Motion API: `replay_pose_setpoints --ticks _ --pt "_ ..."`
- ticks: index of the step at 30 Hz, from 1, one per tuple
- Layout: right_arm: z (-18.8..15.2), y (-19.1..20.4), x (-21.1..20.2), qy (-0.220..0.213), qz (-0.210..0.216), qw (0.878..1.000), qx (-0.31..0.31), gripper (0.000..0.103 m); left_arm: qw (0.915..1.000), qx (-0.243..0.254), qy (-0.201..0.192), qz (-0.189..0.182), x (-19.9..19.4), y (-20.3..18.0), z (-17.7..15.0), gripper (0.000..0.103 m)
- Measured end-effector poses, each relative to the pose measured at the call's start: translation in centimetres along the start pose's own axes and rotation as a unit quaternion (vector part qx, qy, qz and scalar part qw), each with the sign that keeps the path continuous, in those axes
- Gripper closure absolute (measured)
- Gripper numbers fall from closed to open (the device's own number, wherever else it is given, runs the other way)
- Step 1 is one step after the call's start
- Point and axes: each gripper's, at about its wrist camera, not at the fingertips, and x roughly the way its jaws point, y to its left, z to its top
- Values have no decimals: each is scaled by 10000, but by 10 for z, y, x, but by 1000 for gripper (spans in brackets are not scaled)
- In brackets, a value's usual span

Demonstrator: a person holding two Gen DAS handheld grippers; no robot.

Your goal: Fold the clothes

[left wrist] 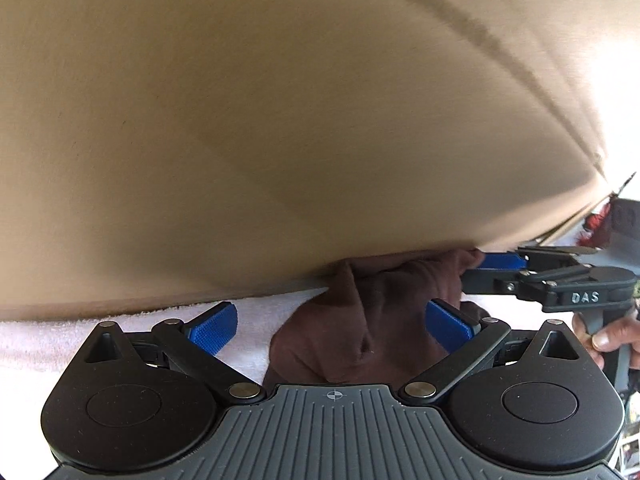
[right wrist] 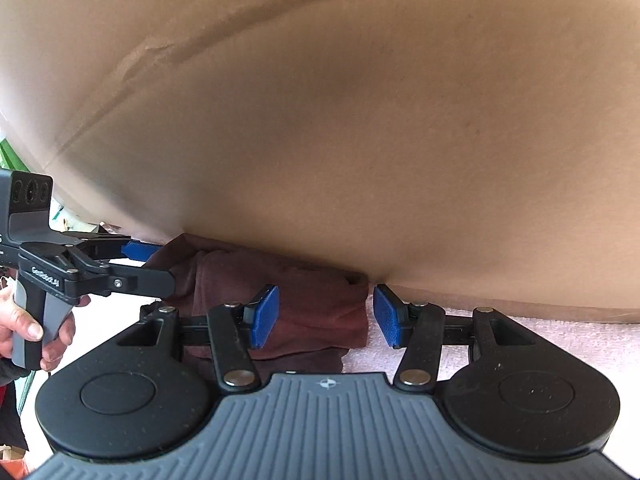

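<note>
Maroon cloth (left wrist: 352, 320), one bunched piece, lies on a white towel (left wrist: 48, 344) at the towel's far edge, pressed up against a big tan cardboard box (left wrist: 280, 120) that fills most of both wrist views. Two grippers are in play, each held by one hand.

The left gripper (left wrist: 336, 326) sits just short of the cloth with its blue pads (left wrist: 214, 326) spread wide, clamping nothing; the cloth lies between and just ahead of its fingers. In the right wrist view the same tool comes in from the left edge, its tip (right wrist: 152, 264) touching the cloth's left end, and a hand (right wrist: 28, 328) grips its handle.

The right gripper (right wrist: 326, 316) is likewise released, jaws apart, one blue pad (right wrist: 266, 316) over the cloth's right part and the other over bare towel (the cloth's right edge falls between them). From the left wrist view it reaches in from the right, fingers (left wrist: 500, 260) at the cloth's far right corner, the hand (left wrist: 608, 336) on its handle.

The box wall stands directly behind the cloth, blocking anything beyond.
</note>
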Motion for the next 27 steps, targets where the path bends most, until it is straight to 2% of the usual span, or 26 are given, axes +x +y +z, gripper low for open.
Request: replay_pose_setpoints --ticks 6,8,10,12,13,15,16,18,19,21,25,27 --pt "0 1 1 12 -13 10000 67 58 9998 -153 -17 -124 5 5 0 0" --pt "0 0 0 6 -30 9999 106 72 9998 -93 -40 -166 3 4 -1 0" --pt "0 -1 -1 -6 -44 9999 149 80 9998 -44 -92 -185 1 2 -2 0" --pt "-2 -1 -2 -30 -47 9998 198 83 9997 -14 -136 -213 0 1 -2 2" --pt "-2 -1 -2 -40 -47 9997 220 84 9996 -6 -145 -231 0 0 -2 7" --pt "-3 -1 -3 -56 -48 9996 261 84 9997 1 -114 -218 1 -1 -1 34" --pt "-4 0 -3 -58 -46 9996 277 84 9998 28 -75 -169 2 -1 -1 36" --pt "-4 0 -3 -61 -45 9995 309 84 9999 96 -74 -23 2 -3 -3 54" --pt "-4 1 -2 -63 -43 9995 319 84 9999 118 -79 51 1 -3 -5 73" --pt "-5 1 -2 -71 -36 9994 325 84 9997 151 -107 154 4 -11 -6 84" --pt "-5 3 -3 -118 -37 9995 290 85 9986 313 -180 382 3 -20 -8 88" --pt "-5 2 -4 -135 -32 9995 290 88 9989 209 -206 353 2 -21 -8 88"
